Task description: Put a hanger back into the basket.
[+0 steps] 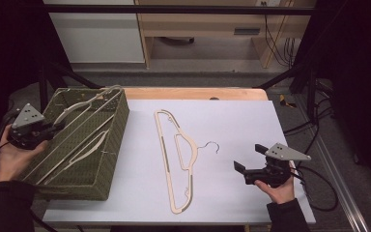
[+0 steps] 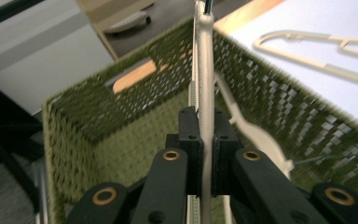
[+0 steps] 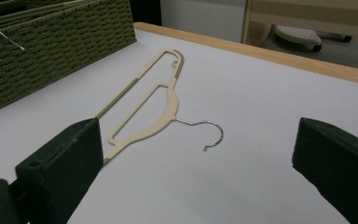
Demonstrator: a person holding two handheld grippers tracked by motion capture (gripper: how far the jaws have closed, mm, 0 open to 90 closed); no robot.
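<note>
A cream hanger [image 1: 165, 153] with a wire hook lies flat on the white table mat [image 1: 236, 121]. A green woven basket [image 1: 120, 126] at the left holds more cream hangers. My left gripper [image 1: 54, 127] reaches in over the basket's left rim, shut on the thin bar of one hanger [image 2: 205, 70], which stands on edge between the pads of this gripper [image 2: 206, 117]. A second hanger [image 2: 257, 136] rests lower in the basket [image 2: 98, 109]. My right gripper [image 1: 248, 157] hovers open over the mat, right of the flat hanger [image 3: 167, 103], its jaws [image 3: 198, 140] wide apart and empty.
The mat's right half and front are bare. A wooden table edge [image 1: 193, 93] shows behind the mat. Black frame bars and cables [image 1: 314, 130] stand to the right, and light wooden furniture [image 1: 207, 29] behind the table.
</note>
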